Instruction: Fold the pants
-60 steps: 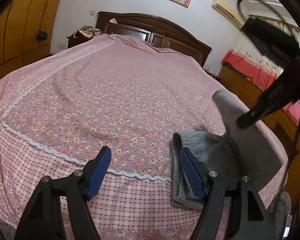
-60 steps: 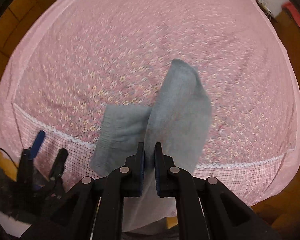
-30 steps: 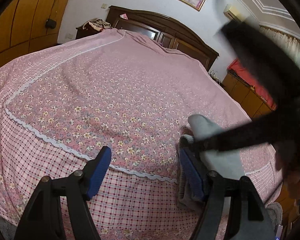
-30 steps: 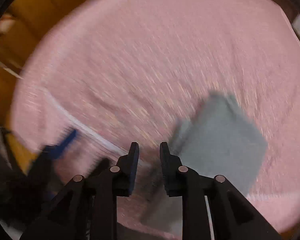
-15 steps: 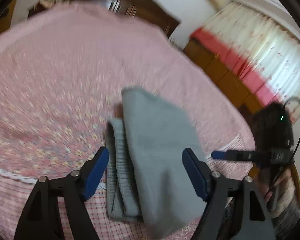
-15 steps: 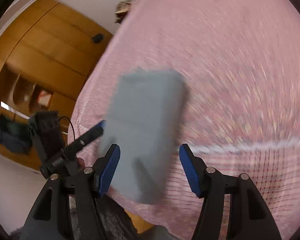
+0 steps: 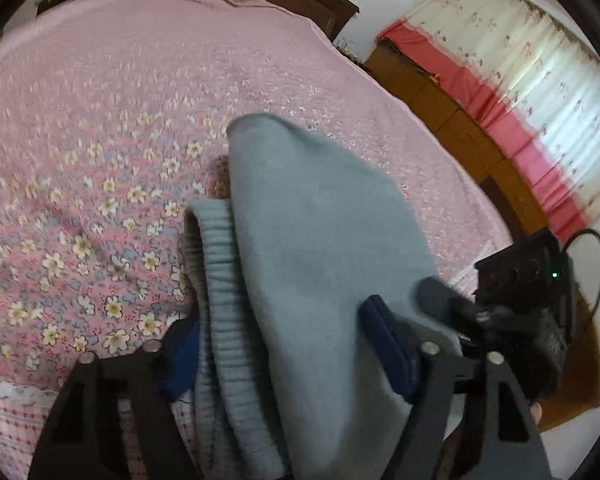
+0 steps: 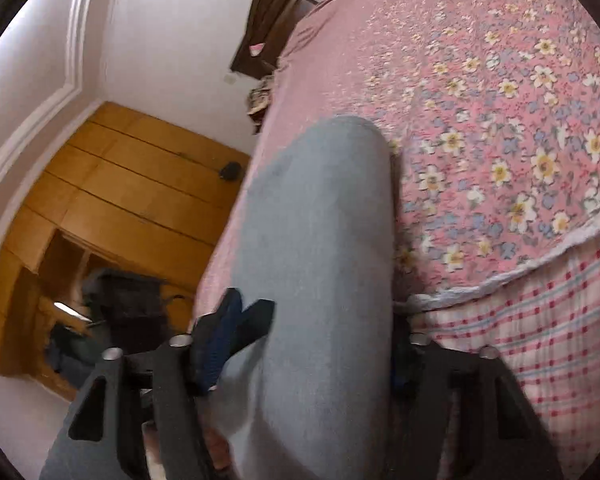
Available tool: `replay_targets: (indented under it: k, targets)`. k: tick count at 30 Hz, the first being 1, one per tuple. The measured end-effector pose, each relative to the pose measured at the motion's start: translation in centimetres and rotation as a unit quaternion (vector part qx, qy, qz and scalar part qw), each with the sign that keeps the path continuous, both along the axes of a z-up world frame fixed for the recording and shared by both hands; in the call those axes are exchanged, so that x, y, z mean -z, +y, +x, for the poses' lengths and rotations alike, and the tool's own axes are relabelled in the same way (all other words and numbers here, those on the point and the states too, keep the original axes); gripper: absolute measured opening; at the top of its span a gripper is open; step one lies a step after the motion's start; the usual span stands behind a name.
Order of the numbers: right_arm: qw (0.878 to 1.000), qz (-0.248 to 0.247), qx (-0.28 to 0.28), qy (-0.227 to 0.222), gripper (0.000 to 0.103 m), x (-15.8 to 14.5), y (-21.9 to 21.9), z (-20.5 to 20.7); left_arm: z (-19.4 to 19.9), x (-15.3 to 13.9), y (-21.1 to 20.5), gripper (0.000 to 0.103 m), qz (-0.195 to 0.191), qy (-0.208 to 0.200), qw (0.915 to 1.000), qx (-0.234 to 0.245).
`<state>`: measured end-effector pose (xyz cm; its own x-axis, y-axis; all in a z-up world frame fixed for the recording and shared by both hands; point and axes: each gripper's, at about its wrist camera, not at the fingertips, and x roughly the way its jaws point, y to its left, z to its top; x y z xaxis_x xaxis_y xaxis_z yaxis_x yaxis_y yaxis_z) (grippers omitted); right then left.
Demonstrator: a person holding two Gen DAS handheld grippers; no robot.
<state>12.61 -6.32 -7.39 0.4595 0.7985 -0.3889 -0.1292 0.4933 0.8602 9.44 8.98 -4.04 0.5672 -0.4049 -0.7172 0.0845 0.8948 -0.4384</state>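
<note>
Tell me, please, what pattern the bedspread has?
Pink floral bedspread, checked border at its edge; right wrist view shows it best.

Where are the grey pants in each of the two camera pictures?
Left wrist view: the grey pants fill the lower middle, folded, ribbed waistband on their left, lying between the left tongs.
Right wrist view: the grey pants run from the middle to the bottom, between the right tongs.
Shared landmark: the pink flowered bedspread.
</note>
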Motion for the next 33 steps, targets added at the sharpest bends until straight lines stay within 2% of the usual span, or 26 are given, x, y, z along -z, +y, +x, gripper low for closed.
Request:
replay_targets:
  k: [1, 2, 5, 7, 12, 18, 21, 25, 29, 31, 33]
  targets:
    - [1.000, -0.002, 0.006, 0.010, 0.041, 0.1, 0.1, 0.1, 0.0, -0.2, -0.3, 0.063, 0.008, -0.003, 1.0000, 0.000]
    - [1.000, 0.002, 0.011, 0.020, 0.034, 0.3, 0.1, 0.2, -0.1, -0.4, -0.7, 0.054, 0.011, -0.005, 0.9999, -0.003]
    - [0.999, 0.008, 0.004, 0.038, 0.027, 0.2, -0.4, 0.4, -0.4, -0.9, -0.1, 0.038, -0.019, -0.004, 0.9996, -0.019]
    - [0.999, -0.009, -0.003, 0.037, 0.026, -0.4, -0.1, 0.6, -0.6, -1.3, -0.1, 0.035, -0.030, -0.004, 0.9993, -0.023]
    - [0.999, -0.035, -0.001, 0.023, 0.026, -3.5, -0.3, 1.4, -1.0, -3.3, 0.0, 0.034, -0.028, -0.013, 0.9994, -0.018]
    - [0.998, -0.054, 0.017, 0.002, 0.025, -6.2, -3.7, 1.9, 0.9, -3.6, -1.6, 0.034, -0.075, -0.013, 0.9970, 0.006]
    - [0.997, -0.069, 0.016, 0.013, 0.025, -6.0, -5.0, 3.0, 2.4, -3.5, -2.2, 0.034, -0.089, -0.011, 0.9960, 0.005]
    - [0.995, -0.084, 0.012, 0.046, 0.026, -3.3, -6.1, 3.8, 3.7, -1.7, -2.7, 0.034, -0.089, 0.018, 0.9958, -0.010]
    - [0.996, -0.082, 0.030, 0.029, 0.035, -2.6, -5.8, 3.1, 3.2, -0.6, -1.6, 0.037, -0.113, 0.015, 0.9933, -0.022]
    - [0.996, -0.083, 0.038, 0.022, 0.040, -2.6, -5.6, 2.5, 2.9, -0.8, -1.3, 0.040, -0.109, 0.016, 0.9936, -0.024]
    - [0.997, -0.066, 0.041, 0.006, 0.056, -2.8, -5.7, 1.6, 2.0, -1.2, -0.6, 0.042, -0.091, 0.015, 0.9954, -0.023]
